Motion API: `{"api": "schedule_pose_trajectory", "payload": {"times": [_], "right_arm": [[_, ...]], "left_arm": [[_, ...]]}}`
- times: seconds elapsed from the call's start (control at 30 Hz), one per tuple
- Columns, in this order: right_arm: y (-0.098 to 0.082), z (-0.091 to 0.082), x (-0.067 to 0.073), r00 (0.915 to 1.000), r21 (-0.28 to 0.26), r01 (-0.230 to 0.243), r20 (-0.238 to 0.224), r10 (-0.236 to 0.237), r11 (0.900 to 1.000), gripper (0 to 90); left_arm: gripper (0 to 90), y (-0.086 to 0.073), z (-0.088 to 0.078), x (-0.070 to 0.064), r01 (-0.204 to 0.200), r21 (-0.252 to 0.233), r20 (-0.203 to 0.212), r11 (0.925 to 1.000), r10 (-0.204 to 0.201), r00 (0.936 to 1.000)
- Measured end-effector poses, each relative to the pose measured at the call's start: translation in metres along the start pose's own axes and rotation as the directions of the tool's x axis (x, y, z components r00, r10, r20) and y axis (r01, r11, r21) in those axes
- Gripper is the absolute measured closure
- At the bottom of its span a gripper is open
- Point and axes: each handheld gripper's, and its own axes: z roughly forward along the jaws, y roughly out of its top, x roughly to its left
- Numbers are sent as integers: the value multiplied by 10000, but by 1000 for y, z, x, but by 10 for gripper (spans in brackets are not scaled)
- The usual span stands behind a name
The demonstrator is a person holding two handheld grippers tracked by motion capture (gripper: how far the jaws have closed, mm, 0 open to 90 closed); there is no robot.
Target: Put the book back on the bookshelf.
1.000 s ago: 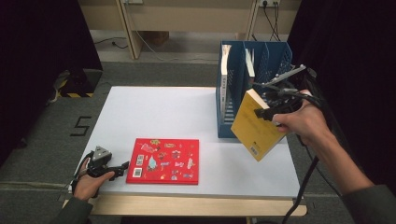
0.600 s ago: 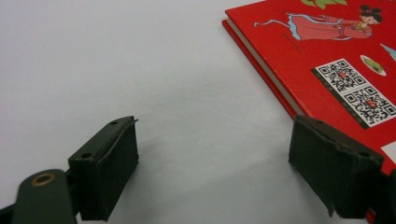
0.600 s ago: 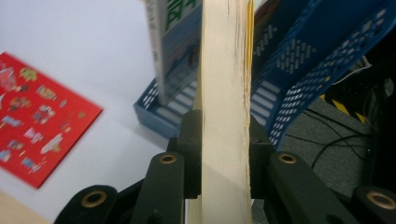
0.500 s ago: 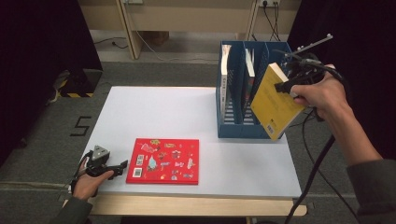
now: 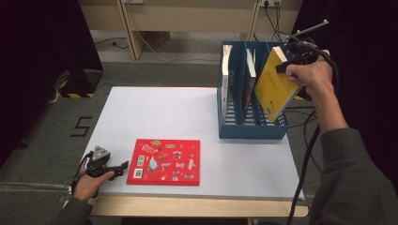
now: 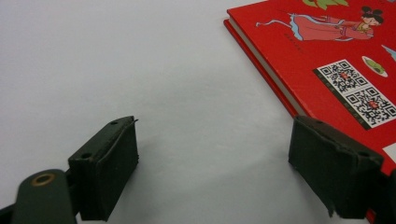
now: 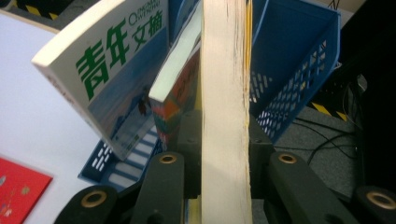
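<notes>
Books are the job here — one yellow book (image 5: 274, 84) is up in the air, and one red book (image 5: 165, 161) lies flat on the white tabletop (image 5: 164, 112). The right gripper (image 5: 287, 65) has its fingers clamped tight on the yellow book, one on each side of it. In the right gripper view you look straight at the book's pale page edge (image 7: 224, 112), standing up between the two black fingers (image 7: 259, 154). The book hangs tilted over the right end of the blue file rack (image 5: 251, 129), with its low corner down by the rack's last slot. I cannot tell if that corner touches the rack.

Two more books already stand in the rack. A white and blue book with green letters (image 7: 100, 70) leans in the left slot, and a thinner book (image 7: 180, 88) stands just beside it in the middle slot.

The left gripper (image 5: 112, 169) rests low at the near left corner of the tabletop, just beside the red book's left edge. Its fingers (image 6: 105, 172) are wide apart — they have just been opening a little — and nothing sits between them but bare tabletop. The right finger sits over the corner of the red cover (image 6: 336, 65), close to the square code marks.
</notes>
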Motion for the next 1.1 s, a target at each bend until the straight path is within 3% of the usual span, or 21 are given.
{"api": "schedule_pose_trajectory", "payload": {"times": [0.53,0.73,1.1], "right_arm": [[34,46,5,9983,-75,-504,303,506,9987,748],[40,67,7,9963,-24,-724,456,725,9974,747],[40,101,-1,9899,-148,-1389,273,1392,9902,747]], "left_arm": [[156,0,-1,0,-44,-22,9,10000,44,10000],[156,0,-1,-1,-35,-46,33,10000,35,10000],[156,0,-1,-2,-78,-4,115,10000,78,9999]]}}
